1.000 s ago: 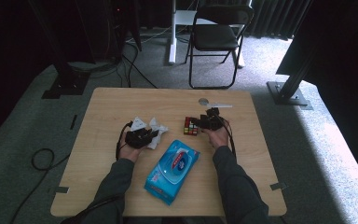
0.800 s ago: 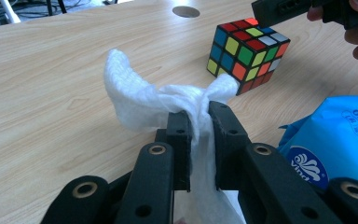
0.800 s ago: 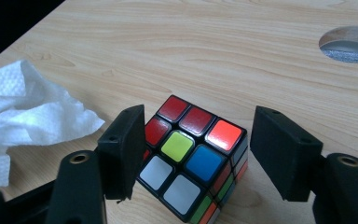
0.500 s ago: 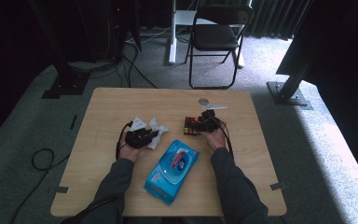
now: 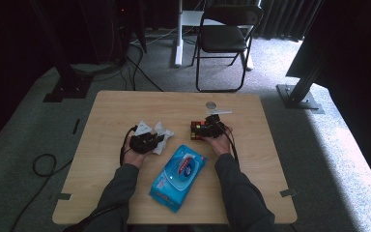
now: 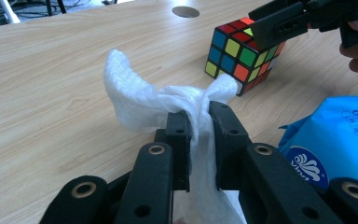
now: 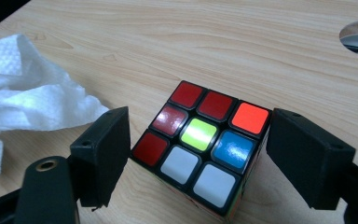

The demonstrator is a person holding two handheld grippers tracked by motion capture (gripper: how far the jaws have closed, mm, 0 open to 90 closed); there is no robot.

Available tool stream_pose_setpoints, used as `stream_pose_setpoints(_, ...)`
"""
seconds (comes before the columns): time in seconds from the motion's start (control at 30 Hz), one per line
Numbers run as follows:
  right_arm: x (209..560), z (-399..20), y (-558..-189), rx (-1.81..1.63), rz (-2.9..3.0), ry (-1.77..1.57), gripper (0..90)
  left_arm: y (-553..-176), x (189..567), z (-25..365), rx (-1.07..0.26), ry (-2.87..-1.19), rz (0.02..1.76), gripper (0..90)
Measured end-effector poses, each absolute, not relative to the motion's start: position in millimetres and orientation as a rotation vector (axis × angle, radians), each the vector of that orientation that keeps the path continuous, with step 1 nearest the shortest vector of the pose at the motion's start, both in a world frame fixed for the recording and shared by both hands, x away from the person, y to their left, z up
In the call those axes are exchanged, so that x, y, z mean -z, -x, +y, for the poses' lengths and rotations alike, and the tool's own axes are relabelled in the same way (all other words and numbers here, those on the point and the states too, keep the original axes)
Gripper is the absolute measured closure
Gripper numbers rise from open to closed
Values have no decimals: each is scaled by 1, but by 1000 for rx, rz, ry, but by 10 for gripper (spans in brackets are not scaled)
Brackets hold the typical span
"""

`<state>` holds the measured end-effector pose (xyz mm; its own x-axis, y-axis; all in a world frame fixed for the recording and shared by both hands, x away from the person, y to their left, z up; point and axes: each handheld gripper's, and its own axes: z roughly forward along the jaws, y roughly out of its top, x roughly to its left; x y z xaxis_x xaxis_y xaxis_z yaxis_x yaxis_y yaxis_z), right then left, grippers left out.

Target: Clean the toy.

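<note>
A scrambled colour cube rests on the wooden table, right of centre. My right gripper straddles it. Its jaws have just been opening and now stand clear of the cube's two sides, open. In the high view the cube lies just left of the right gripper. My left gripper is shut on a crumpled white wipe, which sticks up between the pads and droops onto the table. From above, the left gripper and the wipe sit left of the cube.
A blue pack of wet wipes lies between the forearms near the table's front; its corner is just right of the left gripper. A round cable hole sits behind the cube. A folding chair stands beyond the table.
The right hand has edged slightly left at the cube. The left hand and the wipe have stayed where they were.
</note>
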<state>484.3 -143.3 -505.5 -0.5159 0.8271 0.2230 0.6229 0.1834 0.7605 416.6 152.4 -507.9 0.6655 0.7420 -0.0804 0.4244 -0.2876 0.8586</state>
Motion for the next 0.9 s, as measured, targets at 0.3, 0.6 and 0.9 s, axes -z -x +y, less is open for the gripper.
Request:
stream_pose_setpoints(0.3, 512, -133, -488, -1162, 2244, -1411, 215, -416, 507, 153, -417, -1925, 911, 790)
stream_pose_setpoints(0.6, 512, -132, -487, -1144, 2241, -1406, 290, -416, 507, 152, -416, -1922, 910, 789)
stream_pose_setpoints(0.9, 510, -131, -485, -1125, 2228, -1381, 327, -416, 507, 152, -416, -1922, 909, 789)
